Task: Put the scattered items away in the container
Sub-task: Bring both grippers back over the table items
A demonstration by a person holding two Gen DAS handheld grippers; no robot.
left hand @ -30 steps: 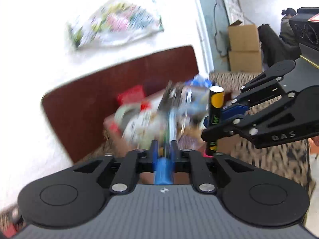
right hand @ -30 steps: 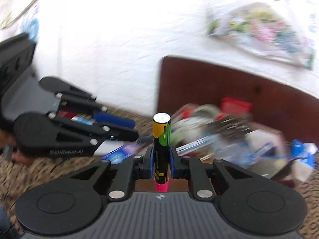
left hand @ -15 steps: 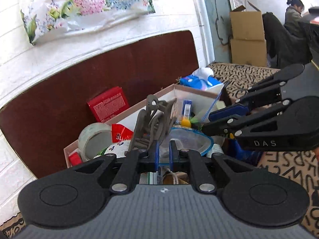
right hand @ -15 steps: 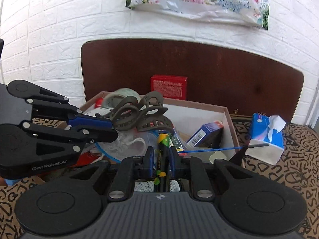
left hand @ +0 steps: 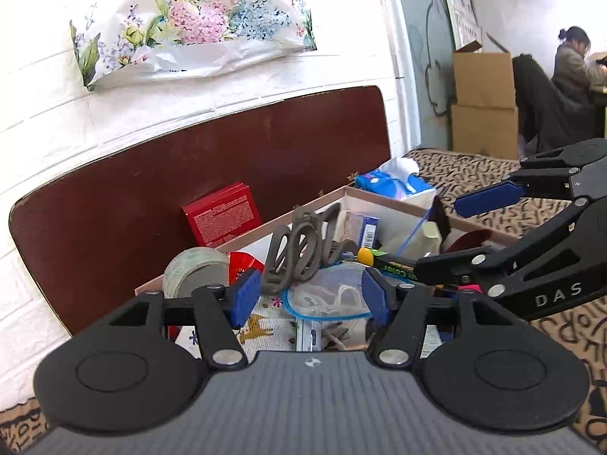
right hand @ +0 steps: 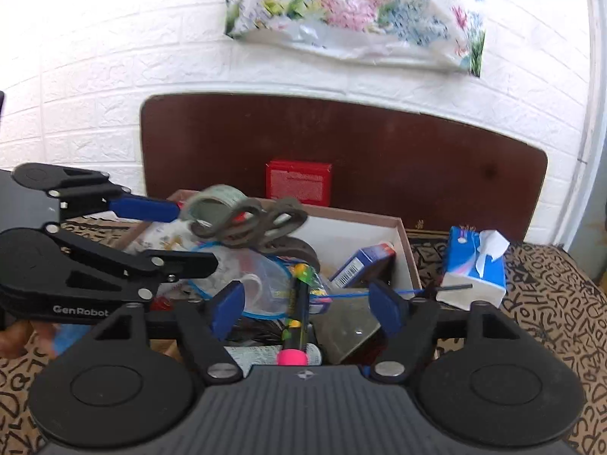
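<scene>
A shallow cardboard box (left hand: 383,201) (right hand: 408,250) holds several items: a tape roll (left hand: 189,273) (right hand: 216,201), a clear zip bag (left hand: 330,295) and a blue carton (right hand: 360,265). My left gripper (left hand: 309,297) is open just above the box; a grey-brown hair claw (left hand: 299,261) (right hand: 254,223) is free of its fingers, blurred in the right wrist view. My right gripper (right hand: 309,305) is open over the box; a yellow-black marker with a pink cap (right hand: 297,314) (left hand: 383,261) lies loose between its fingers.
A dark brown board (left hand: 265,151) leans on the white brick wall behind the box, with a red box (left hand: 222,214) against it. A blue tissue pack (right hand: 474,265) stands right of the box on the patterned cloth (right hand: 550,284). A person (left hand: 573,64) sits far right.
Both grippers have opened over the box. The left one let go of the hair claw and the right one let go of the marker; both items now sit free in the box.
</scene>
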